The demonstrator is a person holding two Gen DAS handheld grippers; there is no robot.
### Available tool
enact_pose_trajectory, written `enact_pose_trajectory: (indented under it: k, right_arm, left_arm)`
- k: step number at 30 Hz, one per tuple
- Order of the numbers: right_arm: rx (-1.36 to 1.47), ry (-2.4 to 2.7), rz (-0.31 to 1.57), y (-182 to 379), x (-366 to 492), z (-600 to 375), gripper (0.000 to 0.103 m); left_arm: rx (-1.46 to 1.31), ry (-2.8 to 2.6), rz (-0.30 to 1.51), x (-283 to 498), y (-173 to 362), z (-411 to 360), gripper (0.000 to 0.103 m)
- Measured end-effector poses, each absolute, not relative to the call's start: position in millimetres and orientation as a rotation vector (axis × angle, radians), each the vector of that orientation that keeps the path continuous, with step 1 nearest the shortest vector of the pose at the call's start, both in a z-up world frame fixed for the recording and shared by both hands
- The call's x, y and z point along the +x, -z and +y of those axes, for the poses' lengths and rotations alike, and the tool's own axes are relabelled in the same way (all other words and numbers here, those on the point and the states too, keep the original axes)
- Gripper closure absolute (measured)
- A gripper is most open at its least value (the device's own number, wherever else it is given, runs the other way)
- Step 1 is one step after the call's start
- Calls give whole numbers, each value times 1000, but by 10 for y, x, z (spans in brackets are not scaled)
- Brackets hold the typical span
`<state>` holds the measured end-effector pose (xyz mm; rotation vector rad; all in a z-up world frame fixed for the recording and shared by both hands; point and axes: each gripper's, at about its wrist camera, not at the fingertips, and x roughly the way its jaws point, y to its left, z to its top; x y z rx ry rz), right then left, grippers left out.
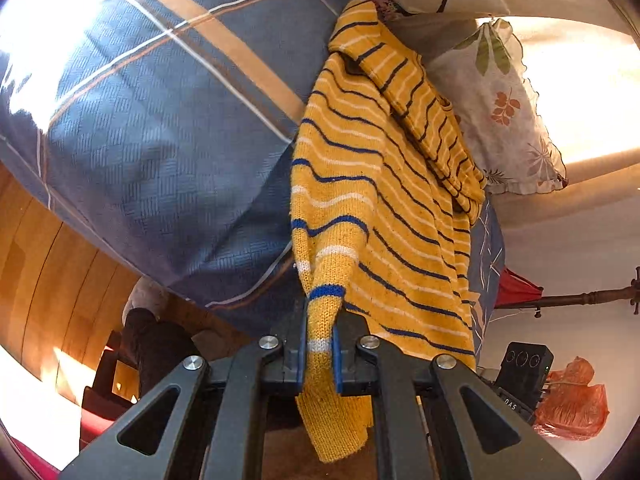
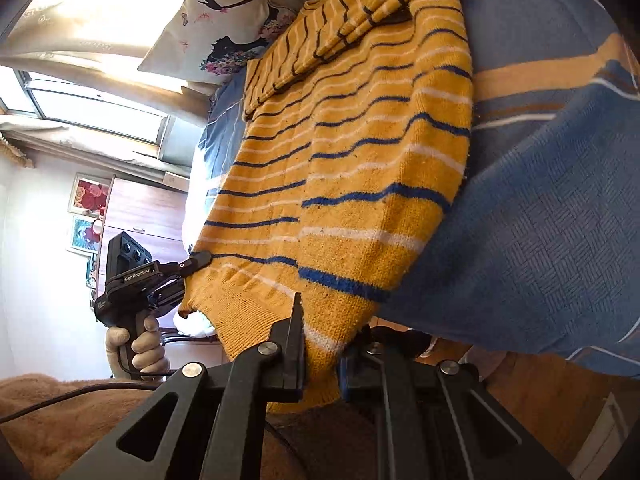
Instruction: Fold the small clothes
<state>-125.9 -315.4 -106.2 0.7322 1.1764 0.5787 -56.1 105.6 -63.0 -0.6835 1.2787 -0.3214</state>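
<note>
Ahead of both grippers I see a bed (image 1: 160,120) covered in a blue plaid quilt, filling most of each wrist view. Spread across it, reaching away from the grippers toward the pillows (image 2: 216,20), lies the yellow sweater (image 2: 352,160) with blue and white stripes, one sleeve already folded over its far end. Its near hem hangs off the bed edge toward me.

My left gripper (image 1: 319,354) is closed on one hem corner, the knit pinched between its blue pads and trailing below them. My right gripper (image 2: 322,354) is closed on the other corner, though the fabric hides its right finger, so I judge that grip partly by feel of the scene. In the right wrist view the left gripper sits off to the left, a hand (image 2: 140,344) around its handle.

The risk I see: both grips take only the ribbed hem edge. If I lift unevenly or pull the corners apart, the heavy knit could slip out, or drag and undo the folded sleeve.
</note>
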Motion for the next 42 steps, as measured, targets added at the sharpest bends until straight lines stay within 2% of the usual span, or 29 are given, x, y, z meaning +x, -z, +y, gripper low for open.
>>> enact_pose_trajectory:
  k: [6,11,16,19,20,22,23,24,28,31,35,39,42]
  right_arm:
    - [669,-619,1098,730,-855,-3212,90]
    - [596,-601,1003,312,-118,-3211,90]
    - [589,-464,980,290,835,-3281,90]
    - [650,-338,989,488,1380,-3391,86]
    - [676,-304,996,557,1527,-3428,78]
    - [710,-241,1004,673,1740,-3513,68]
    - [728,-223,1002,709,1805,-3548,67]
    - [751,-219,997,723,1836,-3586,67]
    - [787,-243,920,645,1820,-3649,53]
    - [771,-217,879,562,1676,-3725,32]
    - [666,-155,891,420,1533,-3756,31]
    - [373,-136,961,391,1151,-3365,31]
    - [142,-63,997,550,846,-3029,32]
  left_arm:
    - [-643,351,1193,-144,314,864,94]
    - [-562,384,1107,718,31,609,94]
    - [-512,384,1128,1804,189,304,93]
    - [-500,376,1151,2310,331,183,88]
    - [-523,389,1162,2435,374,180,86]
    - [-610,426,1178,2619,438,230,81]
    - [-646,439,1177,2696,446,266,75]
    - [-668,447,1167,2753,434,314,69]
    - [-643,450,1130,2831,337,481,58]
    - [-565,451,1144,2817,296,470,57]
    - [-403,498,1134,2631,206,311,57]
    - [-233,566,1114,2309,231,80,57]
    - [-130,550,1152,2176,453,-55,57]
